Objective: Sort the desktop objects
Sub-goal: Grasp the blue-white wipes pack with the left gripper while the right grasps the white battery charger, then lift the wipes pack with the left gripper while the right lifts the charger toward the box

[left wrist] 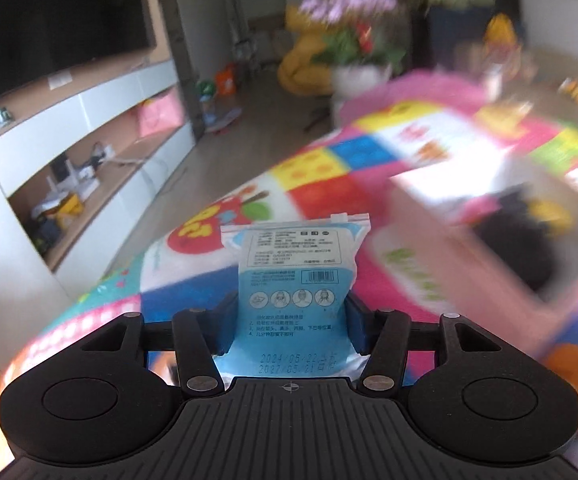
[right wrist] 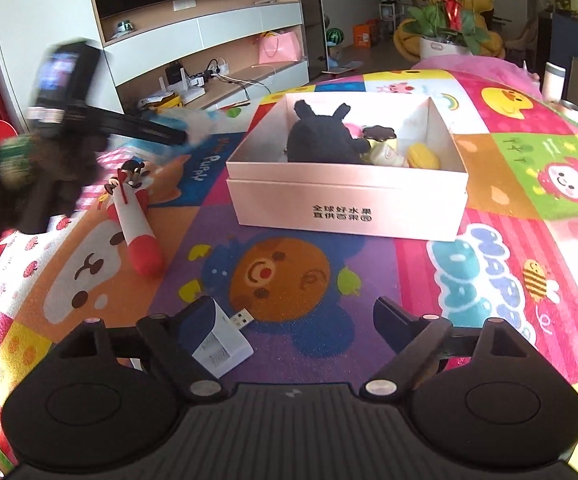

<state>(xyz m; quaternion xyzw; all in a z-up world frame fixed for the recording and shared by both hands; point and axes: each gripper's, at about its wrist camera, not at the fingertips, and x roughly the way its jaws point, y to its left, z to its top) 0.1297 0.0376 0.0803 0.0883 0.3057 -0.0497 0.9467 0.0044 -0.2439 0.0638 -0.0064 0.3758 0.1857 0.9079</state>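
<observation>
Left gripper (left wrist: 291,320) clamped on blue packet (left wrist: 293,280), lifted off the mat (right wrist: 289,280) (left view blurred). Red-white pen (right wrist: 137,228) lies far left on mat. White USB charger (right wrist: 221,340) just beside right gripper's (right wrist: 289,320) left finger. Right jaws apart, nothing between. Pink box (right wrist: 349,208) beyond, holding black plush (right wrist: 321,140) and yellow bits.
</observation>
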